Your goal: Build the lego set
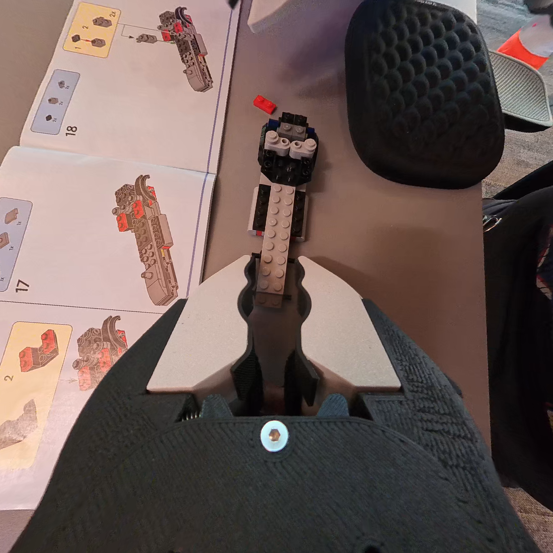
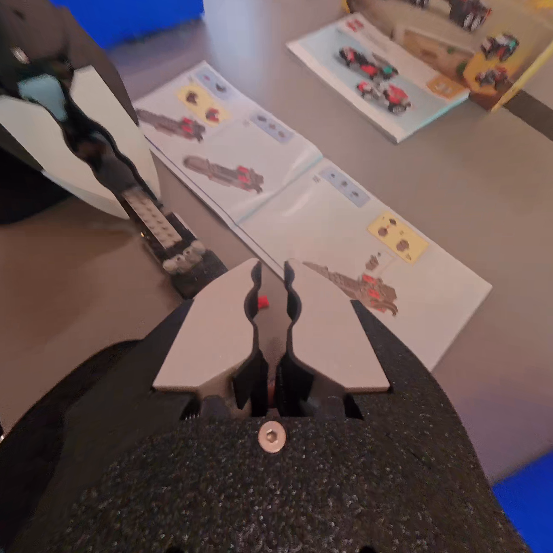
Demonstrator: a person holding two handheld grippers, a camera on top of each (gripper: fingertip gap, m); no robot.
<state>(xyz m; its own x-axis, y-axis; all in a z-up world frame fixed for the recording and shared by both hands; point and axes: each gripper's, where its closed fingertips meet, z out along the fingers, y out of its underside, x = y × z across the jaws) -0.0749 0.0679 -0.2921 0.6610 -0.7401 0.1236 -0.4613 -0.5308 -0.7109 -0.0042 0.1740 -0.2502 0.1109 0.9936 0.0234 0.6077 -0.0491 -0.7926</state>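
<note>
A long grey and black lego model [image 1: 278, 215] lies on the brown table, with light grey round pieces at its far end. My left gripper [image 1: 275, 260] is shut on the model's near end, one finger on each side of the grey studded plate. A small red plate [image 1: 264, 103] lies loose on the table just beyond the model's far end. In the right wrist view, my right gripper [image 2: 272, 263] hangs above the table with a narrow gap between its jaws and nothing in them. The red plate [image 2: 263, 301] shows through that gap. The model [image 2: 167, 227] and left gripper [image 2: 140, 206] are at the left.
An open instruction booklet [image 1: 119, 119] lies left of the model; it also shows in the right wrist view [image 2: 299, 239]. A black dimpled case [image 1: 419, 89] sits at the far right. The table edge [image 1: 483, 269] runs along the right. A second booklet [image 2: 374, 80] and the set's box [image 2: 478, 59] lie farther off.
</note>
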